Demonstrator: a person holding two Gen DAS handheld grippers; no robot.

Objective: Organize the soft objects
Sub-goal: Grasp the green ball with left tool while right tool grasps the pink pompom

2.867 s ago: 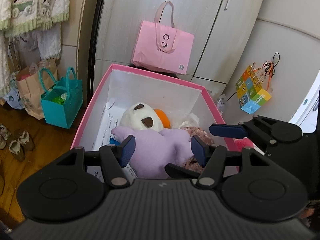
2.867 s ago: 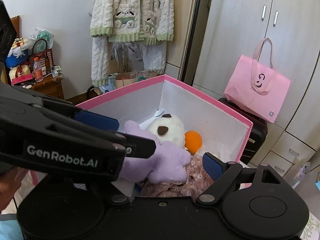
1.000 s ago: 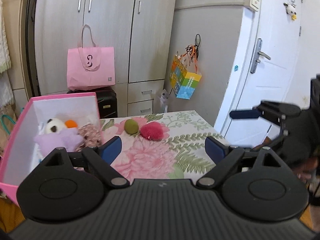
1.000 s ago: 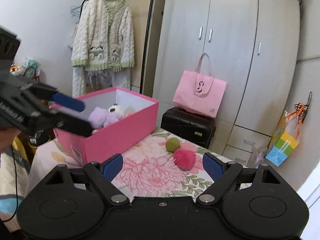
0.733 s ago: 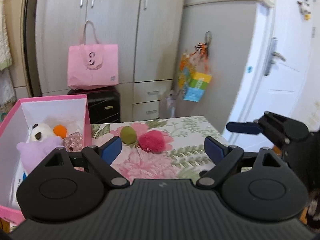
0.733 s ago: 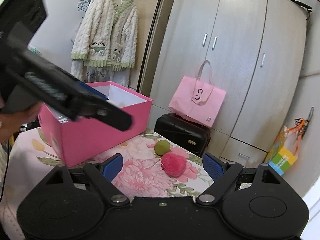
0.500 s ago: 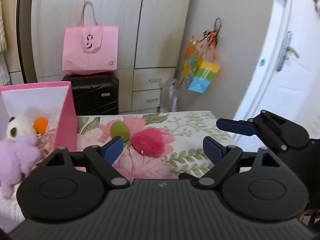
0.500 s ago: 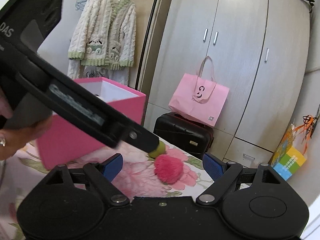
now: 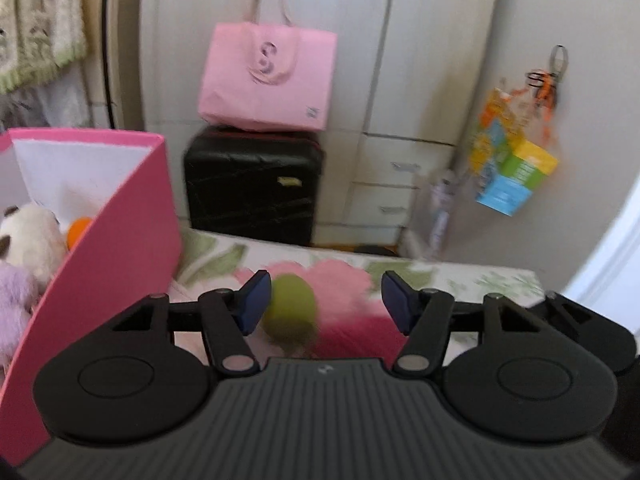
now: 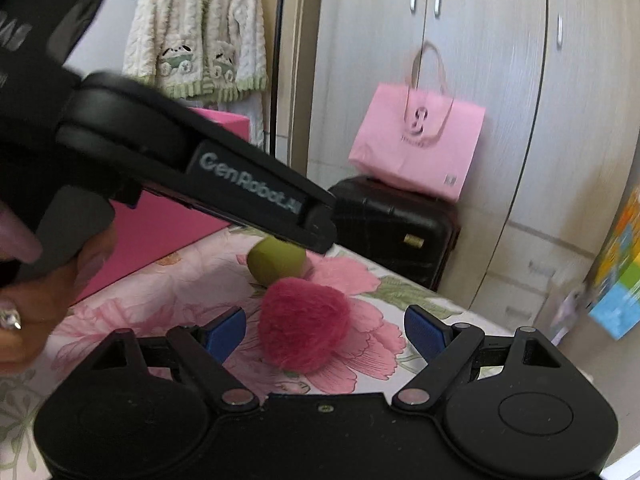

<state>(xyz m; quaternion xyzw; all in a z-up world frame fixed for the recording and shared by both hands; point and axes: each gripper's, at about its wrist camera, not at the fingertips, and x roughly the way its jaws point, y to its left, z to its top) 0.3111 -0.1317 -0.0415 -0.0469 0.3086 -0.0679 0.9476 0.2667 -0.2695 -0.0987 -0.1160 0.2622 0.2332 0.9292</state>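
Note:
A green soft ball [image 9: 291, 312] lies on the floral tablecloth, between the open jaws of my left gripper [image 9: 325, 300], nearer its left finger. A fuzzy red heart-shaped toy [image 10: 304, 330] lies beside it, between the open jaws of my right gripper [image 10: 325, 332]. In the right wrist view the left gripper's body [image 10: 224, 184] reaches across above the green ball [image 10: 274, 262]. The pink box [image 9: 108, 248] at left holds a white plush [image 9: 30, 240], a purple plush [image 9: 16, 304] and an orange ball [image 9: 78, 230].
A black suitcase [image 9: 254, 186] with a pink tote bag [image 9: 268, 80] on it stands behind the table against the wardrobe. A colourful bag [image 9: 514, 170] hangs at right. A knitted cardigan [image 10: 198, 36] hangs at left. The table's far edge [image 9: 440, 266] is close behind the toys.
Both grippers have left the pink box and moved right and down to the toys on the table. The left gripper now brackets the green ball, the right the red heart.

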